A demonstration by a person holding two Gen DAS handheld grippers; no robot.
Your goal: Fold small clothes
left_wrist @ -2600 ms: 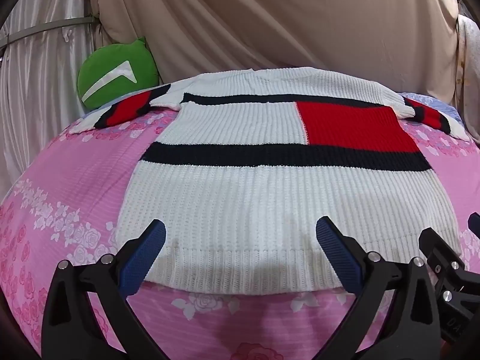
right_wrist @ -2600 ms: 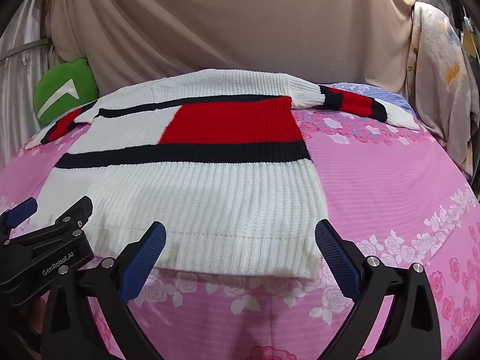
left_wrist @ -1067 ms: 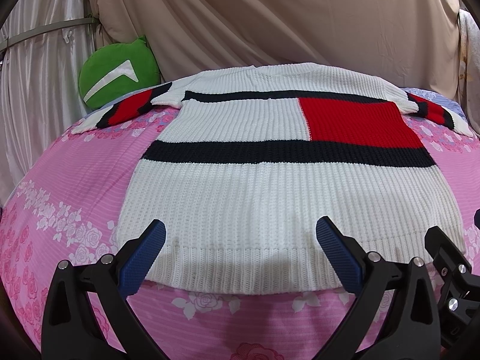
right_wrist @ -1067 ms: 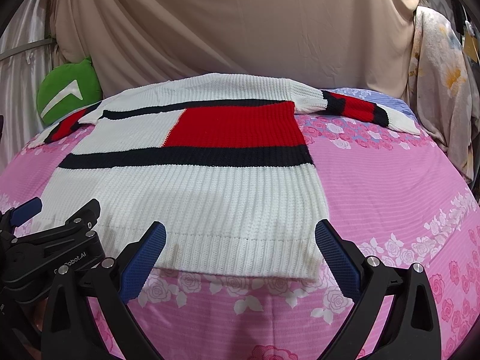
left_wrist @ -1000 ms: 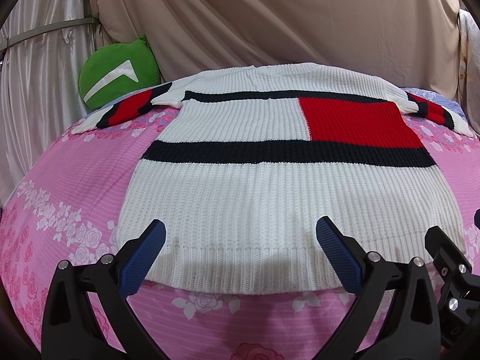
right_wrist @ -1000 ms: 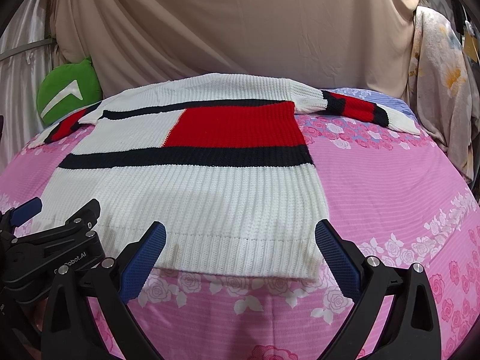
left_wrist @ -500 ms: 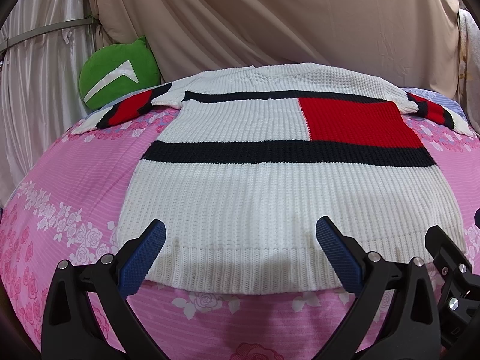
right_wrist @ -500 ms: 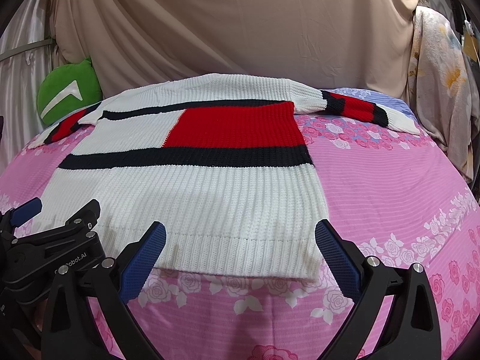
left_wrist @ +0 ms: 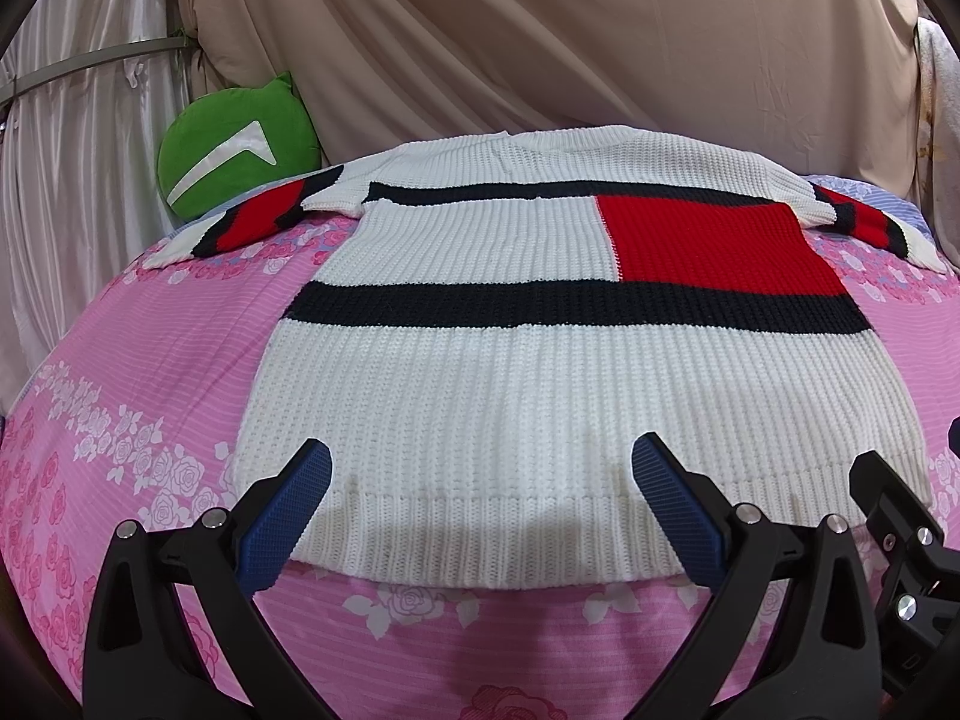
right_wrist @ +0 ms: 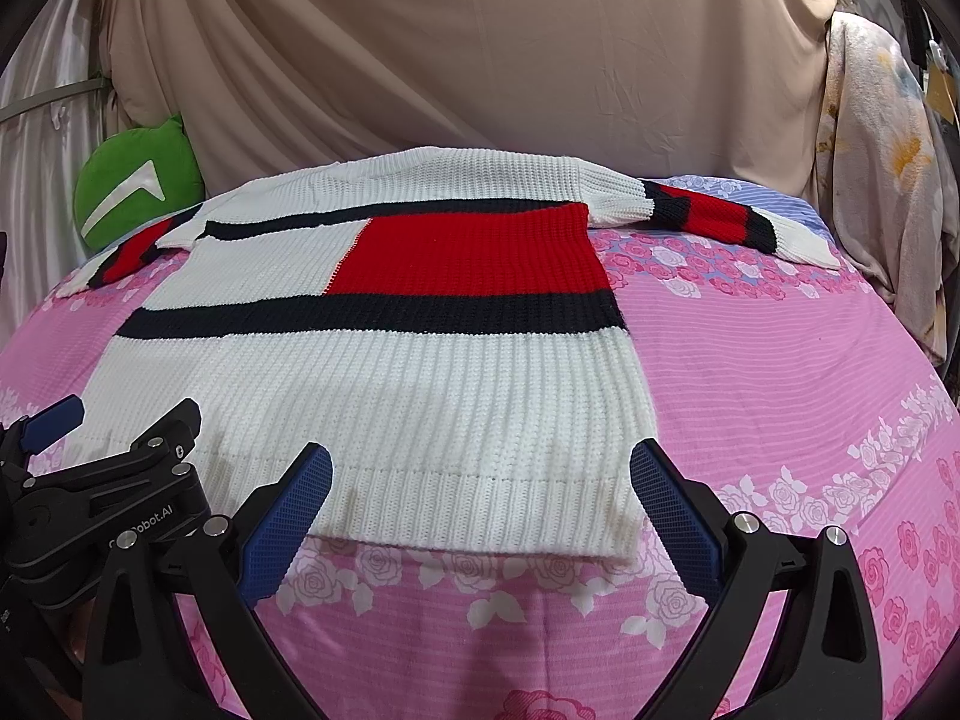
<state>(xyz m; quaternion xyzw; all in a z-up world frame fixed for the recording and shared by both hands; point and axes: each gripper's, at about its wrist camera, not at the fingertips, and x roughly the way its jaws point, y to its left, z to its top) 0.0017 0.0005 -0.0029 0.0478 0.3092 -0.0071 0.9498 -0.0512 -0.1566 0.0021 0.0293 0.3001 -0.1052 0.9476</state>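
I am at the start: the knit sweater lies flat, front up, sleeves spread, on the pink floral bedsheet. My left gripper and right gripper hover at its ribbed hem, jaws wide apart, holding nothing. Next I should pinch 2 hem corners or a sleeve. The green cushion sits clear.

The sweater lies flat on the bed, its hem nearest to both cameras and its neck at the far side. One sleeve reaches out to the left, the other sleeve to the right. The cushion stands behind the left sleeve, against the curtain. The left gripper is before the hem's left part, the right gripper just beside it, before the right corner.
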